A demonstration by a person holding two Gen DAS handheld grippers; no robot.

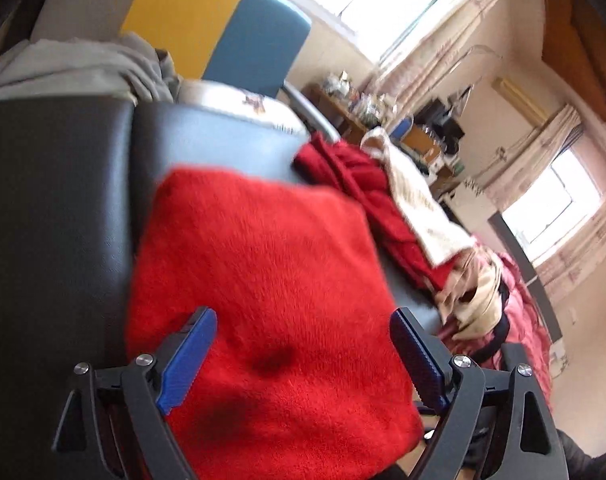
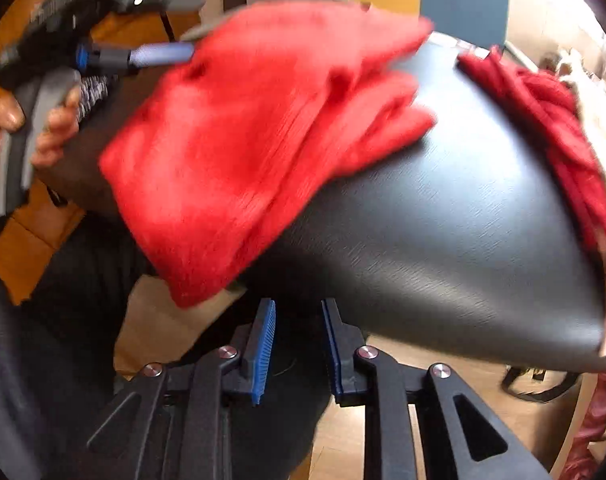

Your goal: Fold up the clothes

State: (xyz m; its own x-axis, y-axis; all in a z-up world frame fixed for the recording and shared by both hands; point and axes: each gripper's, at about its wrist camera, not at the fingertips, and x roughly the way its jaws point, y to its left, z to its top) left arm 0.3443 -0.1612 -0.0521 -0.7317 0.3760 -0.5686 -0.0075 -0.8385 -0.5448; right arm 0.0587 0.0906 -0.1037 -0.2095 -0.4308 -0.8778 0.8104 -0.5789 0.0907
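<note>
A folded bright red fleecy garment (image 1: 263, 280) lies on the black table (image 1: 55, 200), overhanging its near edge. My left gripper (image 1: 303, 314) is open wide, its blue pads (image 1: 191, 356) standing on either side above the red cloth with nothing pinched. In the right wrist view the same garment (image 2: 239, 140) drapes over the table's corner (image 2: 443, 240), and the left gripper (image 2: 193, 42), held by a hand (image 2: 7, 128), reaches its far left edge. My right gripper (image 2: 298, 304) is open and holds nothing, just off the table's near edge, right of the garment's hanging corner.
A dark red knit garment (image 1: 363, 196) and a cream one (image 1: 419, 204) lie at the table's right side, with a pink and cream pile (image 1: 499, 312) beyond. Grey folded clothes (image 1: 71, 68) sit at the far left. Yellow (image 1: 183, 20) and blue (image 1: 259, 36) chair backs stand behind.
</note>
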